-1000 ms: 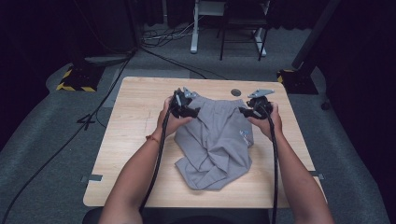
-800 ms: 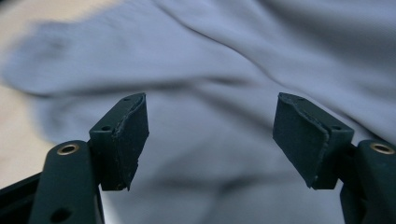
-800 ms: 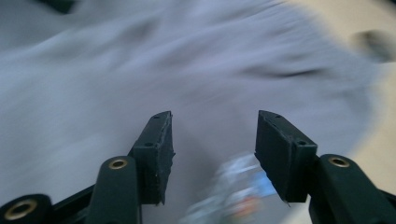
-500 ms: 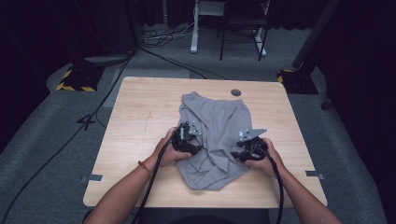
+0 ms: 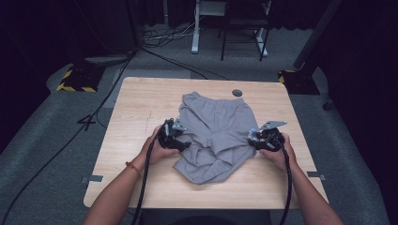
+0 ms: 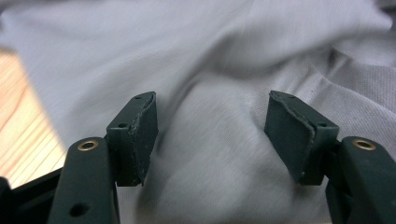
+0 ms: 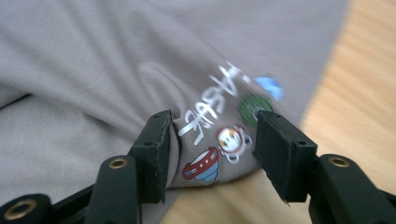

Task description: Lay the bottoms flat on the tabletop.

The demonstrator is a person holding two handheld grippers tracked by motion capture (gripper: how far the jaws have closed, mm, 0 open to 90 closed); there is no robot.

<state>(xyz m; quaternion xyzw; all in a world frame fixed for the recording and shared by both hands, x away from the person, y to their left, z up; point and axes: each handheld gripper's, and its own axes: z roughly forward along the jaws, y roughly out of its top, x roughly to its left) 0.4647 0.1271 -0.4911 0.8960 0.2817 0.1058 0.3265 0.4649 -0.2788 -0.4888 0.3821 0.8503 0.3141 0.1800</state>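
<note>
grey shorts (image 5: 217,133) spread crumpled at table (image 5: 141,103) centre.
your left gripper (image 6: 211,133), jaws just narrowed, and right gripper (image 7: 211,151) both gape over cloth, gripping nothing; cartoon print (image 7: 224,128) with blurred, unreadable white lettering sits between the right jaws.

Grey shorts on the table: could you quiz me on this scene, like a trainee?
1. True or false: the grey shorts hang off the wooden table.
2. Which gripper's jaws straddle the cartoon print? A) left gripper B) right gripper
3. Fill in: both grippers' jaws stand ____.

Key: 1 false, they lie crumpled on it; 2 B; 3 open, cloth between the pads, not pinched.
</note>
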